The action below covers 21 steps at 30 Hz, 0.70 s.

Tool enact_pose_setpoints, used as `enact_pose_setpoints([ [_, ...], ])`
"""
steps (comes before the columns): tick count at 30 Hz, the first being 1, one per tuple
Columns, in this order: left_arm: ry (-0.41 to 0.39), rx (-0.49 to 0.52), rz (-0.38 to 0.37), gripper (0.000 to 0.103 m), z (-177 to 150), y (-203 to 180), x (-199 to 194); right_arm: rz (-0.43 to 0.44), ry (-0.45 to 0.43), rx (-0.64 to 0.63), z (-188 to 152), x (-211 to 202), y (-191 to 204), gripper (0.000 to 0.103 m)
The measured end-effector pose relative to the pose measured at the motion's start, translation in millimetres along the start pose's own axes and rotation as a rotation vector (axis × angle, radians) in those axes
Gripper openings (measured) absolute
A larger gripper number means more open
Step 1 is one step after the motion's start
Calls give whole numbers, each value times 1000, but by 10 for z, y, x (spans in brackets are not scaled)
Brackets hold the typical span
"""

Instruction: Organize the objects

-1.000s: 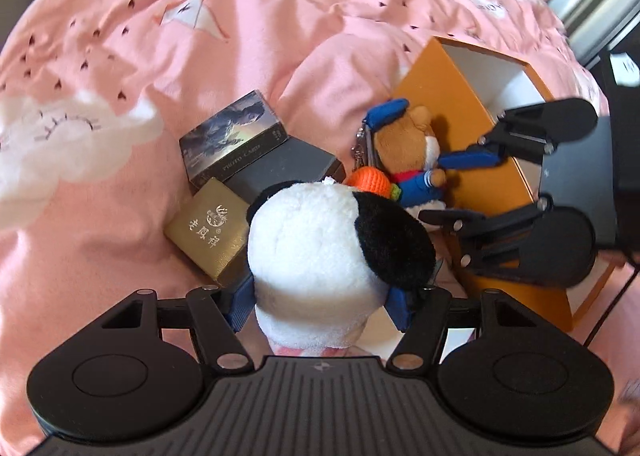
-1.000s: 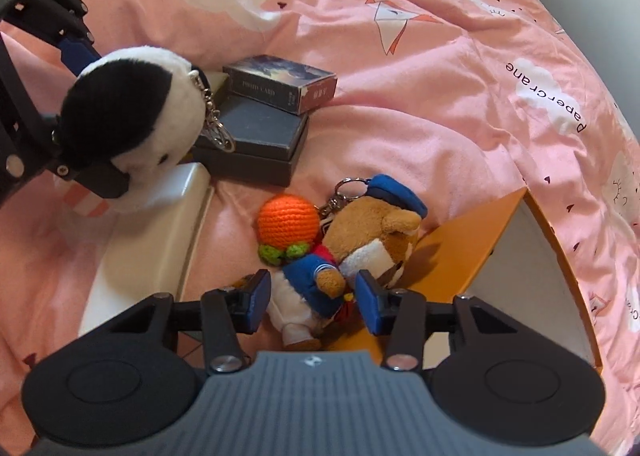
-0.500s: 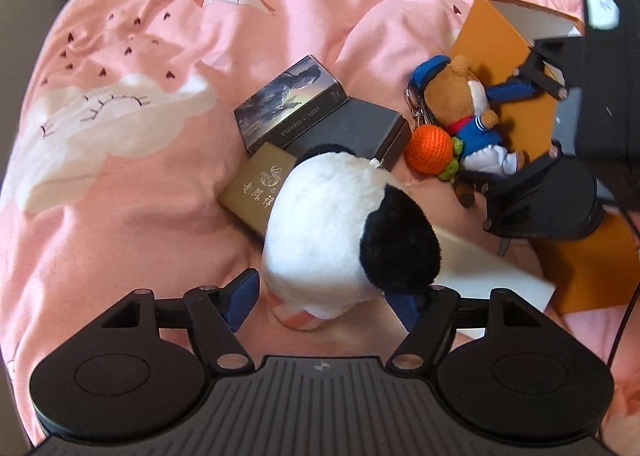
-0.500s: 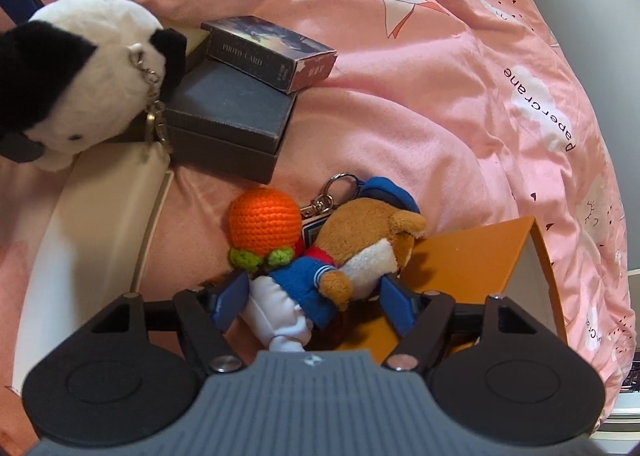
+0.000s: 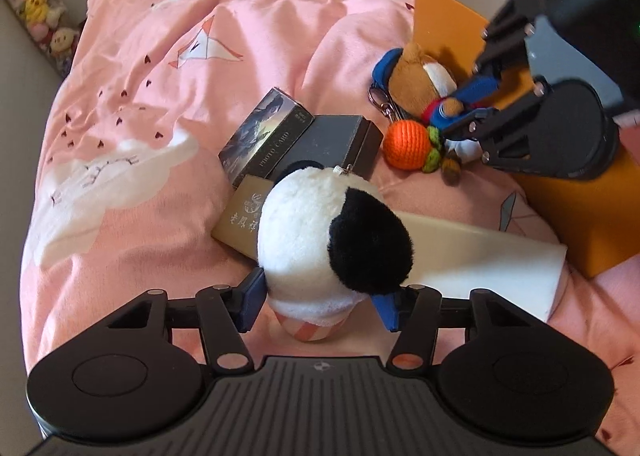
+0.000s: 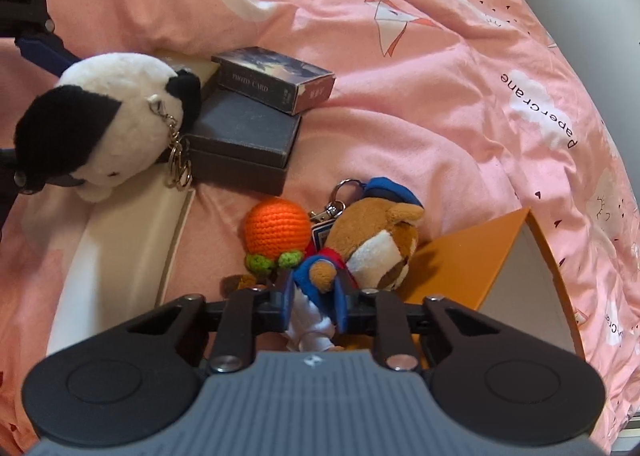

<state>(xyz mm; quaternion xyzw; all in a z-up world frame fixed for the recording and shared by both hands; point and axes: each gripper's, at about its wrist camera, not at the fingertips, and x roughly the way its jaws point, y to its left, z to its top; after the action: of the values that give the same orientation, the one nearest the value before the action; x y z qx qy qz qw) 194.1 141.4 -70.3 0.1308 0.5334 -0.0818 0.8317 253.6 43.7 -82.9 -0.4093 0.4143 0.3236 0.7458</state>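
Blue pads of the right gripper (image 6: pixel 316 296) have just closed on the bear (image 6: pixel 372 244) at its blue jacket; it lies against the orange box (image 6: pixel 472 264), with an orange crochet ball (image 6: pixel 276 232) touching its other side. Across the pink quilt (image 5: pixel 160 96), the left gripper (image 5: pixel 320 296) has just been narrowing and its pads press the panda (image 5: pixel 320 232), over a white sheet (image 5: pixel 480 256). Beyond lie a gold box (image 5: pixel 240 216), a grey box (image 5: pixel 332 144) and a card box (image 5: pixel 264 136) leaning on it
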Motion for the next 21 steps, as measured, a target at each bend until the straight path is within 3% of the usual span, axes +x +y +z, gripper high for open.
enact_pose_setpoints([
  [1, 5, -27, -21, 63, -2, 32, -24, 4, -12, 0, -6, -42, -1, 8],
  [12, 11, -249, -170, 59, -28, 333, -370, 49, -164, 44, -48, -692, -55, 8],
  [21, -53, -257, -168, 57, -27, 206, -773, 78, -295, 93, -237, -1359, -94, 8],
])
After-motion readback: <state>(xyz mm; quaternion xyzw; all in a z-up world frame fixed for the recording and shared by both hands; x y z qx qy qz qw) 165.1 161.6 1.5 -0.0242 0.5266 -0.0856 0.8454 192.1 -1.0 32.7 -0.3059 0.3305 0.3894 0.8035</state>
